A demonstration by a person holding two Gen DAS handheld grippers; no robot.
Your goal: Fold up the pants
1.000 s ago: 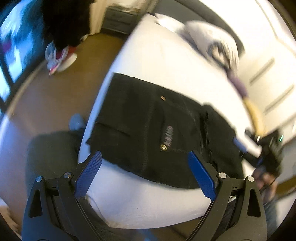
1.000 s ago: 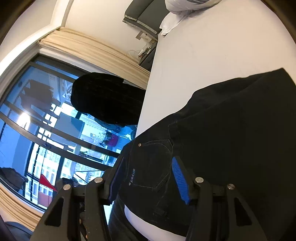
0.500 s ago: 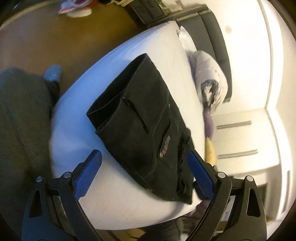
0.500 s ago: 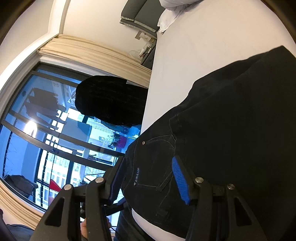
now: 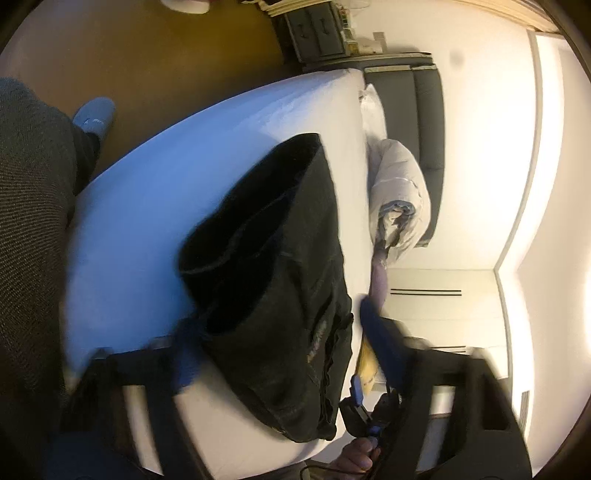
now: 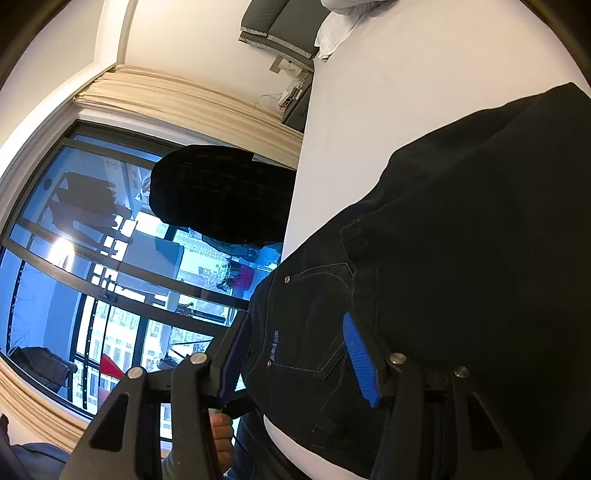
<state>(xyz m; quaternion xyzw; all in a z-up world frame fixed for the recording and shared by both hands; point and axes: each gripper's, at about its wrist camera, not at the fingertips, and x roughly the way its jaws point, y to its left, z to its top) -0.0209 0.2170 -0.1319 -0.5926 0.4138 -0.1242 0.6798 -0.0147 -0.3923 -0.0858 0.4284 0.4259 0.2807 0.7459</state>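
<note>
Black jeans (image 5: 284, 295) lie folded in a thick stack on the white bed (image 5: 177, 192), near its front corner. My left gripper (image 5: 273, 343) is open, blurred by motion, its blue fingers either side of the stack's near end, above it. In the right wrist view the jeans (image 6: 461, 240) fill the right side, back pocket and logo patch showing. My right gripper (image 6: 291, 354) is open, its jaws straddling the waistband edge at the pocket, holding nothing. The right gripper also shows in the left wrist view (image 5: 360, 406) at the bed's front edge.
A rolled white duvet and pillows (image 5: 399, 206) lie at the head of the bed by a grey headboard (image 5: 424, 110). A nightstand (image 5: 314, 33) stands on the wooden floor (image 5: 177, 66). A large window (image 6: 92, 277) and a dark hanging garment (image 6: 221, 192) are beyond the bed's side.
My left gripper has swung and rolled, so the bed and jeans now run lengthwise in its view, and it has come closer to the stack. My right gripper has barely moved.
</note>
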